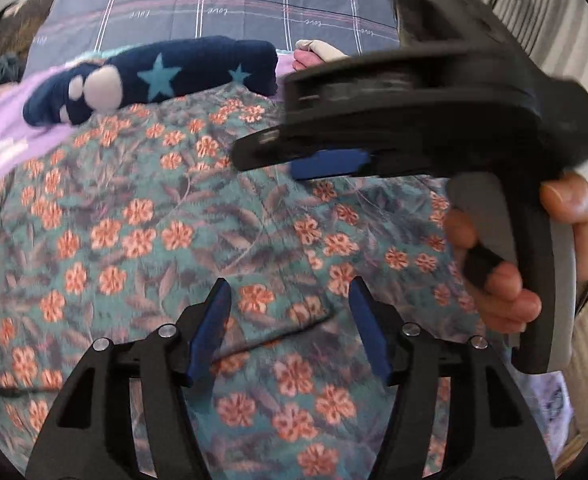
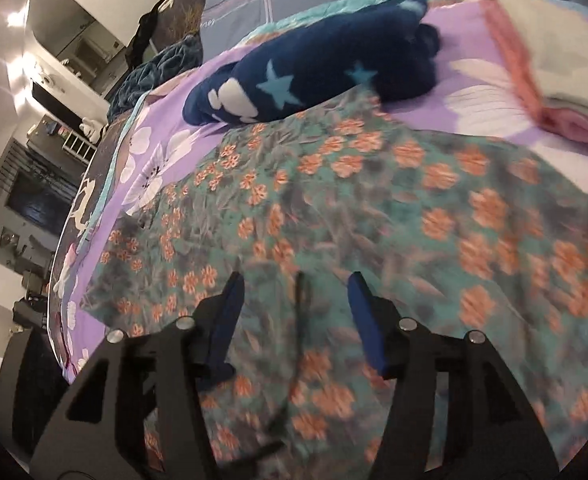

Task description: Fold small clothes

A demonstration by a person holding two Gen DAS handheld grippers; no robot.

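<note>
Floral garment (image 1: pixel 197 216), teal with orange flowers: spread flat on the bed, over the lilac flowered sheet (image 2: pixel 474 92). Left gripper (image 1: pixel 289 320): fingers parted, holding nothing, poised above the garment. Right gripper (image 2: pixel 296 322): fingers likewise spread and free, above the same cloth; seen also from the left wrist, held in the right hand (image 1: pixel 534 256). Navy star-print fleece item (image 2: pixel 314 76): bundled at the garment's far edge. Pink-and-cream folded stack (image 2: pixel 542 68): on the sheet beside it.
</note>
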